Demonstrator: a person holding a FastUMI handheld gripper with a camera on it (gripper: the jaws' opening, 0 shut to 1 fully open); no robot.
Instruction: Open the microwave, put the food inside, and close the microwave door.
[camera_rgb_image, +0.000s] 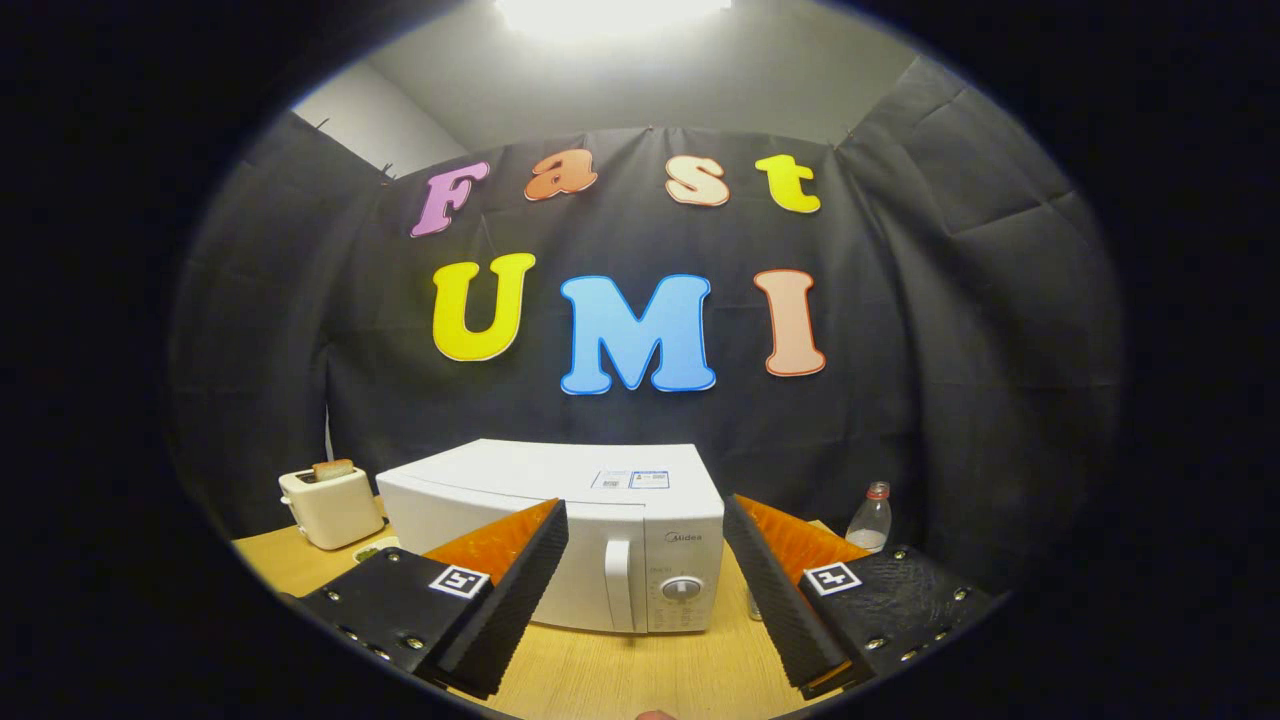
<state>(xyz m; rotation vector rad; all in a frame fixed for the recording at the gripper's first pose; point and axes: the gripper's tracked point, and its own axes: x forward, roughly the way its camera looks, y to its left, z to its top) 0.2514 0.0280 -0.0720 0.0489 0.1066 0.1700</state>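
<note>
Gripper spread wide, fingers clasping nothing. Beyond them on the wooden table, white microwave with door shut. Left of it, toaster holding bread; right, clear bottle, contents unclear.

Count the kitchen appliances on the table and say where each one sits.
2. The white microwave sits beyond the open hand-held gripper, door shut. The toaster stands beside it at the table's far corner. The fingers may hide others.

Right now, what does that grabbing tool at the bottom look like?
The gripper has two wedge-shaped fingers with ribbed inner faces. Each sits on a flat plate studded with small screws and carries a square black-and-white marker. They stand open, with the closed microwave beyond them.
</note>
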